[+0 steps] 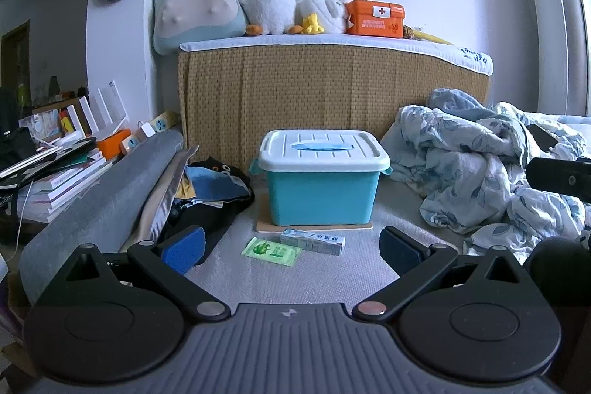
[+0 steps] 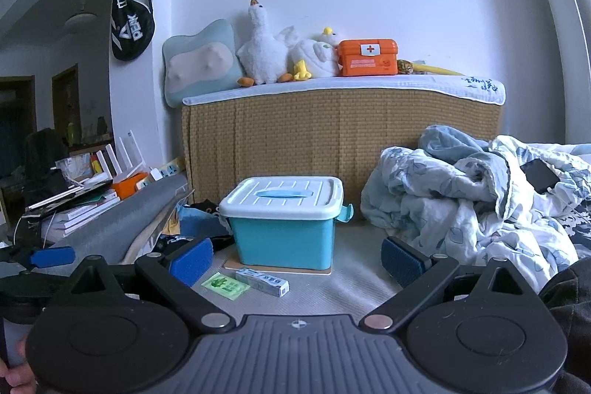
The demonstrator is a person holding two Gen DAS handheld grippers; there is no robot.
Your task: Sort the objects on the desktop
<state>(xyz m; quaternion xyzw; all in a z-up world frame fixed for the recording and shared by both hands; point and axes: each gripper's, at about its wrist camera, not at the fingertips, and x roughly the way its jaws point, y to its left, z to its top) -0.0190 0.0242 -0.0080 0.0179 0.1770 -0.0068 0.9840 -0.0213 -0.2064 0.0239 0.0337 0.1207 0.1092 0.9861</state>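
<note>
Grey woven bed surface (image 1: 295, 279), backed by a rattan headboard (image 1: 332, 91); a rumpled floral quilt (image 1: 480, 172) lies right of the storage box.

Landmark: one teal storage box (image 1: 321, 189) with a white lid (image 1: 323, 146), latched shut, standing on a thin board (image 1: 314, 228).

Items to sort, both in front of the box and apart from it:
- One toothpaste carton (image 1: 313, 242), just before the board's front edge, long axis running left to right, slightly skewed.
- One green sachet (image 1: 271, 250), flat, at the carton's left end, touching or overlapping it; which one cannot be told.

Grippers, two:
- Left gripper (image 1: 291, 248), blue pads spread wide, nothing held. Carton and sachet lie straight ahead between its fingers, so this one appears nearer.
- Right gripper (image 2: 297, 263), pads likewise spread and empty; both items sit ahead and left of its centre.

Judgement: the shut lid stands in the way of stowing either item.
</note>
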